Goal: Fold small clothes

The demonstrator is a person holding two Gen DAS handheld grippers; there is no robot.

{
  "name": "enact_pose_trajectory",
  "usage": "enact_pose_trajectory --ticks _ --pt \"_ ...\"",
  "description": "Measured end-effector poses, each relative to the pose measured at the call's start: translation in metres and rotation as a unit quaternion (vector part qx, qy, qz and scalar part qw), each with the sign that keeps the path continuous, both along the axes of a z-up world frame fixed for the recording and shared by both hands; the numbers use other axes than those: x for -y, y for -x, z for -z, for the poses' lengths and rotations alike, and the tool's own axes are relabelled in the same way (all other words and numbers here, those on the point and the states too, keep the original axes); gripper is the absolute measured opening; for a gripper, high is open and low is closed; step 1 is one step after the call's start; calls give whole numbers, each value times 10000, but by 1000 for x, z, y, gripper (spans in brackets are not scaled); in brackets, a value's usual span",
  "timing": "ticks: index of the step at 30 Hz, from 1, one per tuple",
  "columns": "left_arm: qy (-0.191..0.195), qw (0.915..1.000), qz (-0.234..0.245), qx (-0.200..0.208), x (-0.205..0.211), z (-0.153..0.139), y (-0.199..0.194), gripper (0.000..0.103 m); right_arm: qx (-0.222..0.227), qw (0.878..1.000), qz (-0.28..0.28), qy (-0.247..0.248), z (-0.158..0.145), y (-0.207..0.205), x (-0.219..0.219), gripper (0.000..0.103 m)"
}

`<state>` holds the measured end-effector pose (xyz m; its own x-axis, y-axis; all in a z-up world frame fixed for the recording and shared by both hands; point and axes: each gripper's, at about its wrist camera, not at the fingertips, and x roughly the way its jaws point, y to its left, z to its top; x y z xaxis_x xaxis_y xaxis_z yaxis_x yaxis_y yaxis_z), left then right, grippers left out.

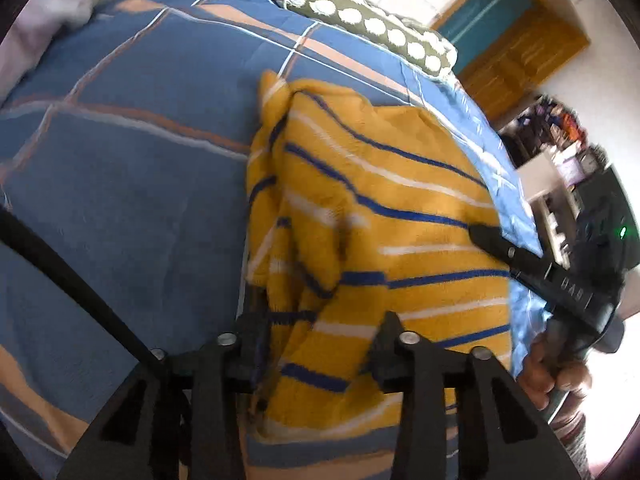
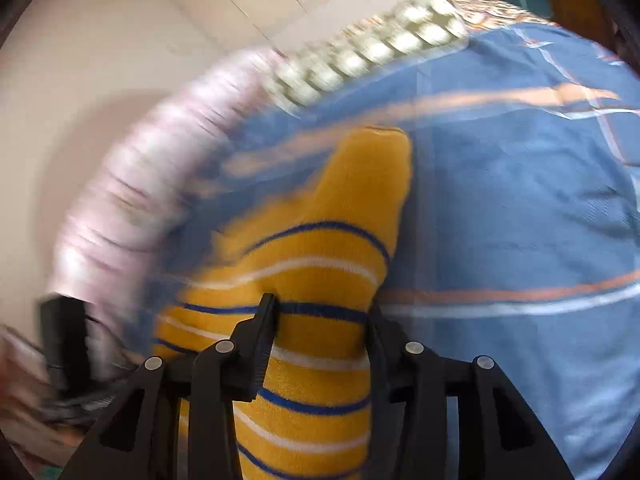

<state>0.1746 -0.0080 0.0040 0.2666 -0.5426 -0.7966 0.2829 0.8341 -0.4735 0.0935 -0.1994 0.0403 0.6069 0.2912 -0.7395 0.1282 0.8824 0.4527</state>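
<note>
A small yellow sweater point(image 1: 372, 216) with blue and white stripes lies bunched on the blue plaid bedspread point(image 1: 120, 168). My left gripper point(image 1: 320, 332) has its fingers apart with the sweater's near edge between them; the fabric hides the fingertips. My right gripper point(image 1: 492, 240) reaches in from the right and touches the sweater's right edge. In the right wrist view, which is motion blurred, the right gripper point(image 2: 320, 312) has its jaws set on either side of a fold of the sweater point(image 2: 320, 340), and a sleeve point(image 2: 372, 168) points away over the bedspread point(image 2: 520, 200).
A green pillow with white dots point(image 1: 372, 20) lies at the bed's far edge, also in the right wrist view point(image 2: 372, 52). A pale pink blanket point(image 1: 52, 8) sits at the far left. A wooden cabinet point(image 1: 516, 40) and cluttered shelves point(image 1: 560, 152) stand beyond the bed.
</note>
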Motion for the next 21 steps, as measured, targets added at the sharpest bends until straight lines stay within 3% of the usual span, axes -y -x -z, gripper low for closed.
enact_pose_trajectory --ticks 2,5,8,9,12,14,16,17,19,21 --pt "23 9999 -129 -13 -7 -4 4 47 199 9997 100 -50 -8 14 2 52" --pt "-94 9994 -271 195 -20 -22 21 47 730 9963 282 353 -42 35 -5 51" --pt "-231 9972 -424 572 -37 -44 45 49 951 9950 44 317 -58 45 -20 31" --pt "-260 9958 -489 734 -43 -54 56 54 908 9954 -77 308 -57 46 -30 27" --pt "-347 9882 -796 1263 -67 -81 92 75 575 9977 -192 312 -34 47 -47 26" --pt "-539 9763 -1096 1786 -83 -100 120 84 219 9987 -339 320 -5 48 -61 27" --pt "-891 9610 -1325 2257 -96 -114 140 92 292 9955 -323 846 -6 54 -74 26" --pt "-1224 9444 -1515 2648 -100 -124 154 95 307 9950 -267 913 -15 55 -78 27" --pt "-1548 9216 -1770 3088 -106 -134 171 103 517 9949 -374 777 -31 52 -88 28" --pt "-1817 8898 -2118 3612 -111 -144 196 103 694 9919 -591 885 -43 44 -106 28"
